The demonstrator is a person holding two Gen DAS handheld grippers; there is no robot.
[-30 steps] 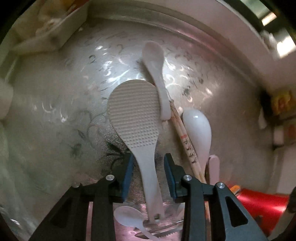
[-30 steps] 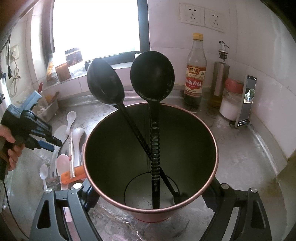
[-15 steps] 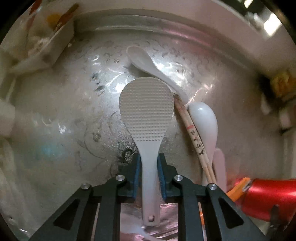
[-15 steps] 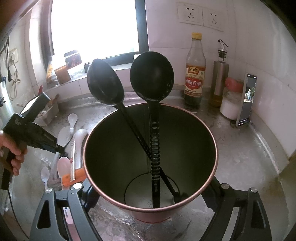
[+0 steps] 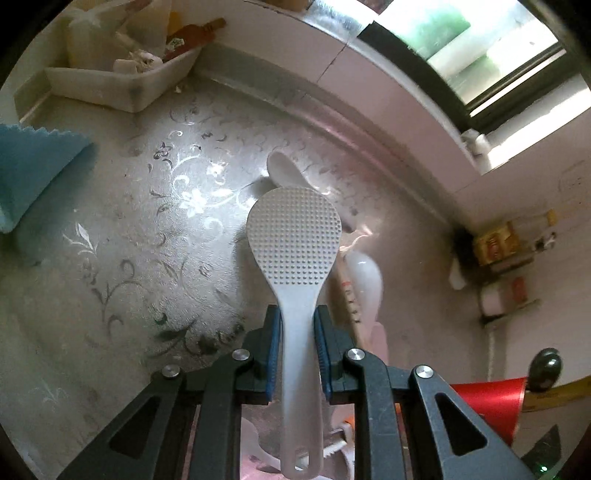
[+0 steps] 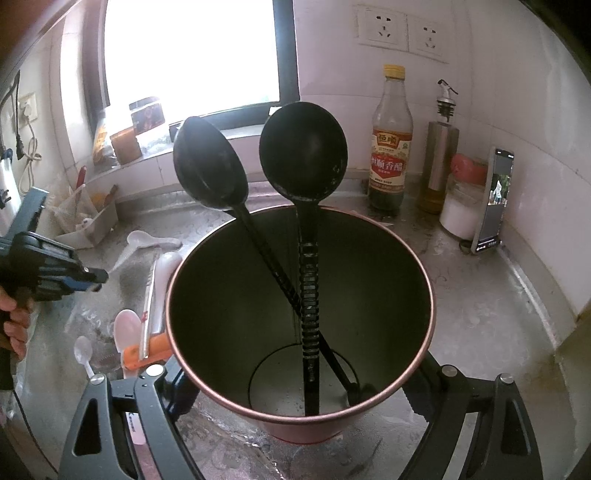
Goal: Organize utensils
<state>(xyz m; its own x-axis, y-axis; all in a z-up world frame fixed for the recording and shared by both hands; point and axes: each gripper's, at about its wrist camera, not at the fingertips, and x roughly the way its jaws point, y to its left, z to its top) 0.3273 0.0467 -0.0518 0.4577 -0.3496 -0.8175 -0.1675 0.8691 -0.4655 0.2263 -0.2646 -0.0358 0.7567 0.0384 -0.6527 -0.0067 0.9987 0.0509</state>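
- Desk (image 5: 122,229): shiny metal-look surface with a silver floral pattern, stained and wet in spots, running into a tiled wall corner.
- Left gripper (image 5: 297,350): clamped on the handle of a white rice paddle (image 5: 293,240); blue pads press both sides of the neck, dimpled blade pointing away from the camera, lifted off the desk.
- Its jaws have just been closing, with the paddle handle between them.
- Right gripper (image 6: 299,402): clamped on a red-rimmed utensil bucket (image 6: 424,295) standing on the desk; jaws pressed on both sides low on the wall.
- Bucket holds two black ladles (image 6: 303,155), handles down, bowls above the rim.
- Left on the desk beside the bucket: white soup spoons (image 6: 138,236), chopsticks (image 6: 149,295), an orange-handled tool (image 6: 147,354), a small plastic spoon (image 6: 83,350).
- Room: bright window (image 6: 192,55) over a tiled sill with jars; double wall socket (image 6: 400,35); vinegar bottle (image 6: 391,155), oil dispenser (image 6: 439,155), white jar with red lid, phone (image 6: 495,199) leaning on the wall.
- White tray (image 5: 122,85) of clutter in the far corner; blue cloth (image 5: 33,170) at the left edge.
- A hand (image 6: 14,321) holds the left gripper's grip.
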